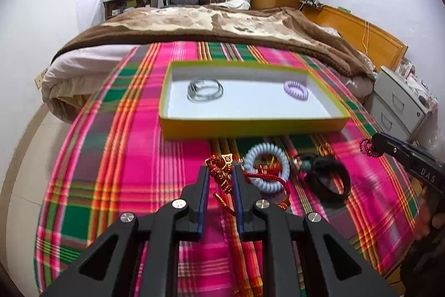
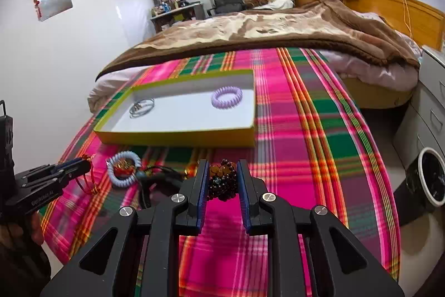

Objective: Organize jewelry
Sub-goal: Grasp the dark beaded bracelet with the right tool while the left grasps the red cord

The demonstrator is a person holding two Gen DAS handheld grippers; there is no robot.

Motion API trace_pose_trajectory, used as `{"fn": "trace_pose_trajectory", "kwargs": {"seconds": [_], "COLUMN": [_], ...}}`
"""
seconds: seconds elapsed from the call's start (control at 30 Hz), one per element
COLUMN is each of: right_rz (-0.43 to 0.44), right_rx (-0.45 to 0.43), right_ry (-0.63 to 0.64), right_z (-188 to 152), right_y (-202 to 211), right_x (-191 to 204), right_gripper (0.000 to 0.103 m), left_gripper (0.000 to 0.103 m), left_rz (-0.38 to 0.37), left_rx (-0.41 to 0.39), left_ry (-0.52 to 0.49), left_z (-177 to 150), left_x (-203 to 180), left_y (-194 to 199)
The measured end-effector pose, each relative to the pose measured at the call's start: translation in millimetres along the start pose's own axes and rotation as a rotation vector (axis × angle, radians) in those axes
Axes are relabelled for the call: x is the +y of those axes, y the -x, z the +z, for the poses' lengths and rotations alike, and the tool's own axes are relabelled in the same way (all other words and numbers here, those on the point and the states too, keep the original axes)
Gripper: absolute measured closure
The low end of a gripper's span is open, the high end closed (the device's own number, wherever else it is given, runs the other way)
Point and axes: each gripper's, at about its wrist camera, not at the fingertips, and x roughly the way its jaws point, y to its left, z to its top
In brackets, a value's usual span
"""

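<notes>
Currently both tools are loaded. The left tool is clamped on a red cord bracelet with gold charms; its tail of red cord runs off toward the pale blue spiral hair tie and looks threaded through or over that coil. The right tool grips a dark beaded bracelet, bunched between the blue pads.

The target, a yellow-edged shallow box, sits just beyond the loose pile on the plaid cloth covering the surface. Already inside it: silver bangles on the left and a lilac spiral hair tie on the right, well apart. Still outside the box: the blue coil, a black band and some small gold and red bits, too tangled to name.

Risks, judged from this:
- The red cord could drag the blue coil or neighbouring pieces along if the left tool rises, because the tail seems caught in the pile.
- The charm end is pinched near the fingertips, so it may slip out.
- The beaded bracelet is held as a bunch; loose loops could snag the box wall on the way in.
- Both tools heading for the one box could collide.
</notes>
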Motion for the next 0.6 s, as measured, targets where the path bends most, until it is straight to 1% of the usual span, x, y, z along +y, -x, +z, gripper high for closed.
{"fn": "trace_pose_trajectory", "kwargs": {"seconds": [0.37, 0.5, 0.6], "right_rz": [0.03, 0.043, 0.038], "right_rx": [-0.048, -0.052, -0.046], "right_ry": [0.054, 0.074, 0.089], "right_z": [30.6, 51.0, 65.3], "right_y": [-6.6, -21.9, -35.8], "right_x": [19.0, 23.1, 26.1], "right_gripper": [0.082, 0.082, 0.082], "left_gripper": [0.086, 0.086, 0.086], "left_rz": [-0.002, -0.011, -0.005], "left_rx": [-0.051, -0.058, -0.061], "left_ry": [0.007, 0.024, 0.014], "left_z": [36.4, 50.8, 61.2], "left_x": [7.3, 11.3, 12.0], "left_y": [-4.9, -15.0, -23.9]}}
